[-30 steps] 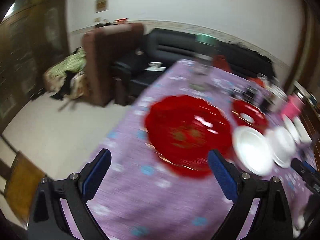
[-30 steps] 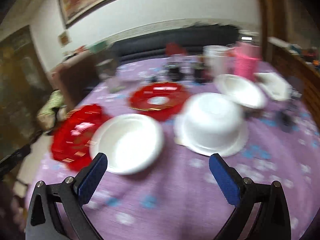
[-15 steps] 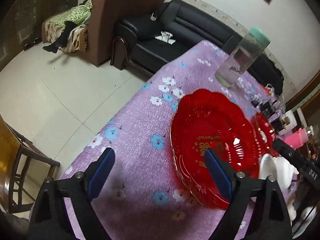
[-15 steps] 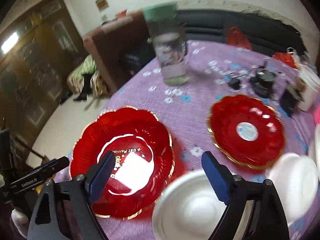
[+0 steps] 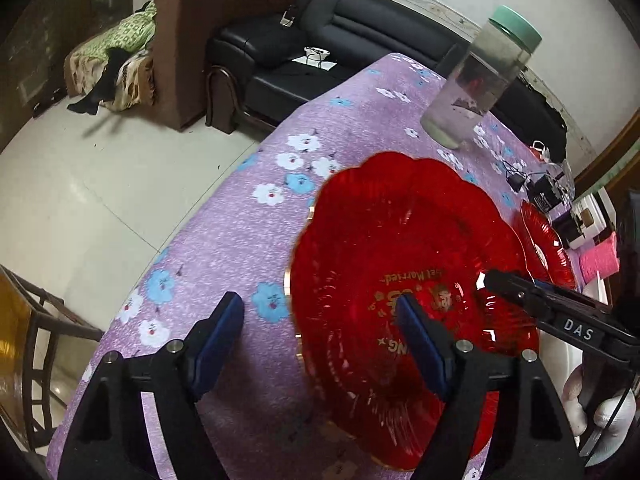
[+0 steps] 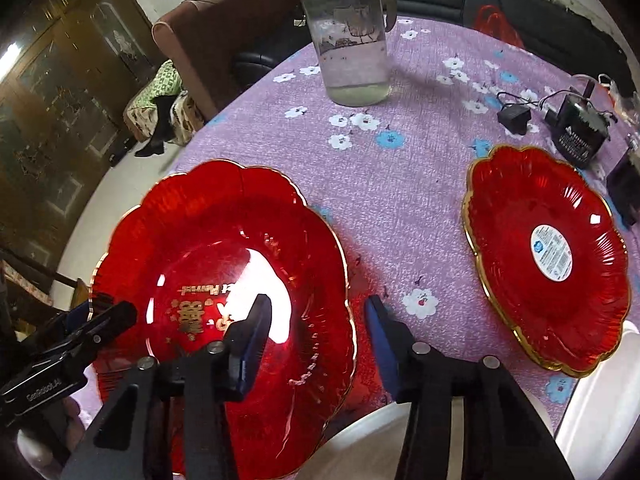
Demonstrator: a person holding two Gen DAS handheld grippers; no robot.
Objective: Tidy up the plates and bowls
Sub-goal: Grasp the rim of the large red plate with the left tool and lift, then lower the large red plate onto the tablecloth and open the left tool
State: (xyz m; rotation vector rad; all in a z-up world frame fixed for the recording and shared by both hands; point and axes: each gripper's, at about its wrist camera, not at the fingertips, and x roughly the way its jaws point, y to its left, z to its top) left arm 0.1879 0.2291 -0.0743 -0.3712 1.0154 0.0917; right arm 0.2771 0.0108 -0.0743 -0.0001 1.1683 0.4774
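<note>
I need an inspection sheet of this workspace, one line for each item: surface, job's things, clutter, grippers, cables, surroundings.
Surface: round table under purple flowered cloth.
Job's things: large red plate with gold lettering near the edge; second red plate with a round white label, apart from it; white dishes partly in view.
Clutter: clear jar with green lid; black adapter box; pink item.
Grippers: left gripper open, straddling the large plate's rim; right gripper open, straddling the opposite rim.
Cables: black cord by the adapter.
Surroundings: black sofa, brown armchair, tiled floor.
</note>
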